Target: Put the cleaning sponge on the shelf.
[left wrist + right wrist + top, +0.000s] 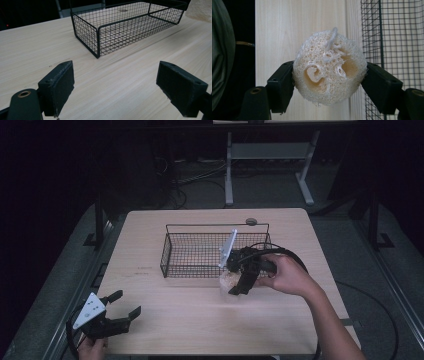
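1. The right tongs (329, 75) are clamped on a pale loofah sponge (329, 67), one jaw pressed to each side of it.
2. In the high view the loofah sponge (227, 281) sits just off the wire basket (172, 251), at the basket's 5 o'clock corner, low over the tabletop (200, 320).
3. The left tongs (124, 306) rest at the tabletop's 7 o'clock corner, jaws wide apart with nothing between them.
4. The basket stands mid-tabletop, toward 12 o'clock.
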A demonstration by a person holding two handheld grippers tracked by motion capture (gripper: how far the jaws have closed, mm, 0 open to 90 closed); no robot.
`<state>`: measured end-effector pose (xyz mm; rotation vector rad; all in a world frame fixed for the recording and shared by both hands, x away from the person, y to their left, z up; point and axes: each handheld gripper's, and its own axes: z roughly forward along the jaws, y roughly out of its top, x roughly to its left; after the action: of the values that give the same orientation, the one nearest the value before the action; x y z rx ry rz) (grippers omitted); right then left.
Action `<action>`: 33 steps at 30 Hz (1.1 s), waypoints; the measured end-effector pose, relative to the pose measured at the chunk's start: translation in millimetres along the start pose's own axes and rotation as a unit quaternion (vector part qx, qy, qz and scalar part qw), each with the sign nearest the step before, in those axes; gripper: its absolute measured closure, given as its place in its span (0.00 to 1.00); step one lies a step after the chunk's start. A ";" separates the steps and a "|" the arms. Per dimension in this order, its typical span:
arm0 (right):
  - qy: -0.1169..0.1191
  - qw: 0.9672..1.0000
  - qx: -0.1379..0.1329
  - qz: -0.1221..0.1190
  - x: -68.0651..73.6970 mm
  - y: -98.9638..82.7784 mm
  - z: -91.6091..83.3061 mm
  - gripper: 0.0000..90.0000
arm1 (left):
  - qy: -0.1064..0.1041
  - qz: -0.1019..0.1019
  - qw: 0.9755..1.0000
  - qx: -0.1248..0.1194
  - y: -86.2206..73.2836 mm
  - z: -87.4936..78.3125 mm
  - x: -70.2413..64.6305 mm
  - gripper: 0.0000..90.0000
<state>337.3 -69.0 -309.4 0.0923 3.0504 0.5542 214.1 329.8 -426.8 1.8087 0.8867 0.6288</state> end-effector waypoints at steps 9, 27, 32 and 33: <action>-0.012 1.000 0.006 -0.004 -7.1 7.6 -12.3 0.31 | -0.005 0.005 1.000 0.003 0.6 2.5 -2.3 0.16; -0.009 1.000 0.016 -0.003 -29.7 23.6 -29.2 0.31 | -0.005 0.002 1.000 0.001 0.6 1.6 -1.6 0.16; -0.008 1.000 0.014 0.001 -38.8 24.4 -31.1 0.31 | -0.005 0.002 1.000 0.000 0.7 1.2 -1.6 0.16; -0.008 1.000 0.018 0.004 -41.6 24.8 -31.1 0.31 | -0.005 0.002 1.000 0.000 0.6 1.3 -1.7 0.16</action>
<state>378.5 -59.4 -270.4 0.1081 3.0463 0.4953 214.2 327.6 -426.8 1.8127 0.8779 0.6217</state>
